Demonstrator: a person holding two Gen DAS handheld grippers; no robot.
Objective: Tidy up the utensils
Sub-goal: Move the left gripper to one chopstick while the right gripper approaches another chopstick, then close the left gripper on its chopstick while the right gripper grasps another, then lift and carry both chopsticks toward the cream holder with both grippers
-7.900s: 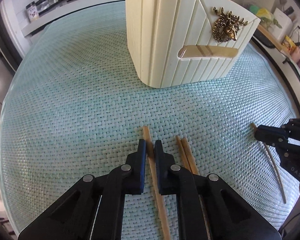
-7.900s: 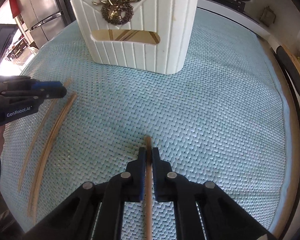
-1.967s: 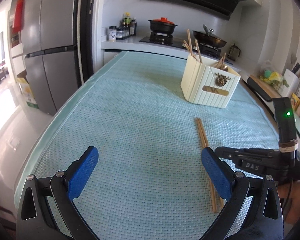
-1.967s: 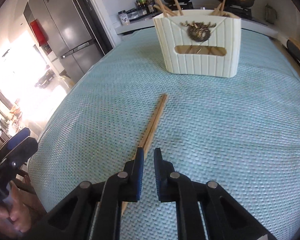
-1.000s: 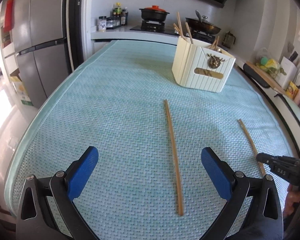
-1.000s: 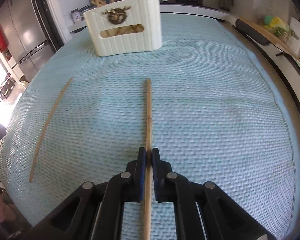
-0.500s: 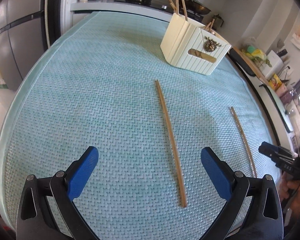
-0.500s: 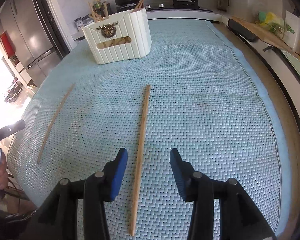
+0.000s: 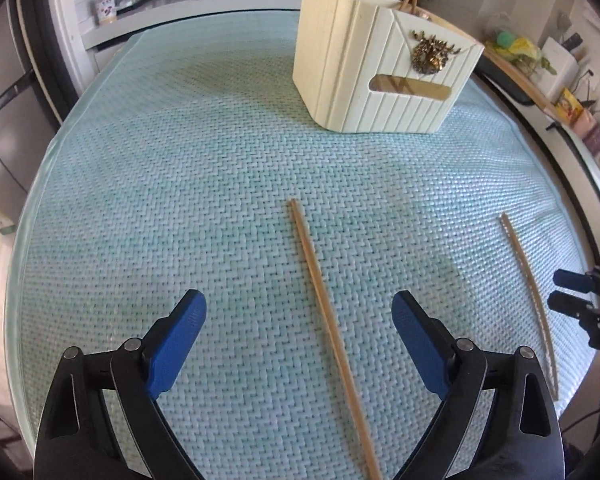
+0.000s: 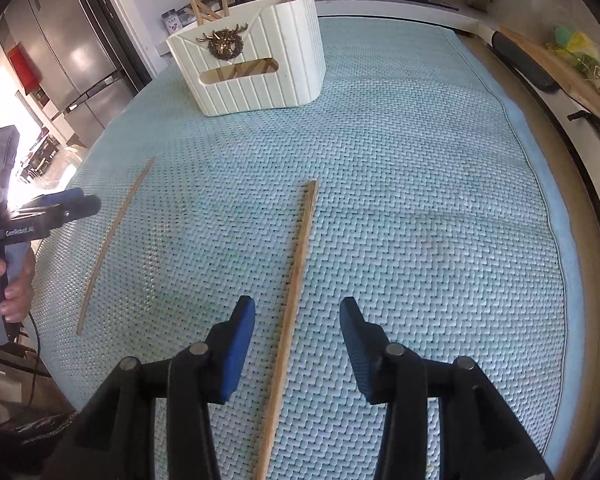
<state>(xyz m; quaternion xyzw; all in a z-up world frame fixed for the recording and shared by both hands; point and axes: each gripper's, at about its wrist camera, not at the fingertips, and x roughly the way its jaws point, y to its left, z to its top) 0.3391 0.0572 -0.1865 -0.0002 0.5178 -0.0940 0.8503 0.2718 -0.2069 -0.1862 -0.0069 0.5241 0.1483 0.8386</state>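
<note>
**Q:** Where do the chopsticks lie relative to each gripper?

**A:** Two chopsticks lie flat on the mat [image 9: 148, 184], well apart. In the left wrist view, the left chopstick [image 9: 327, 316] runs between the fingers of the left gripper [image 9: 299, 322]. Its long axis runs from about 5 o'clock near the camera to 11 o'clock at the far tip. In the right wrist view, the right chopstick [image 10: 294, 292] runs between the fingers of the right gripper [image 10: 297, 318], near end at 7 o'clock, far tip at 1 o'clock.

**Q:** What is the state of the tongs?

**A:** Both grippers stand with fingers spread wide and hold nothing. Each straddles its own chopstick without touching it, as far as the views show.

**Q:** Which gripper is nearer to which chopstick?

**A:** Each gripper is nearer the one between its fingers. The other chopstick lies off to the side: at 3 o'clock in the left view, at 9 o'clock in the right view.

**Q:** Where is the holder?

**A:** The holder [image 9: 384, 68] stands upright at 12 to 1 o'clock in the left view, 11 o'clock in the right view, well apart from both chopsticks. It already contains several chopsticks.

**Q:** What does the next move require?

**A:** Probably a descent, then a close across the short axis of the stick. The finger line already crosses each stick roughly square.
</note>
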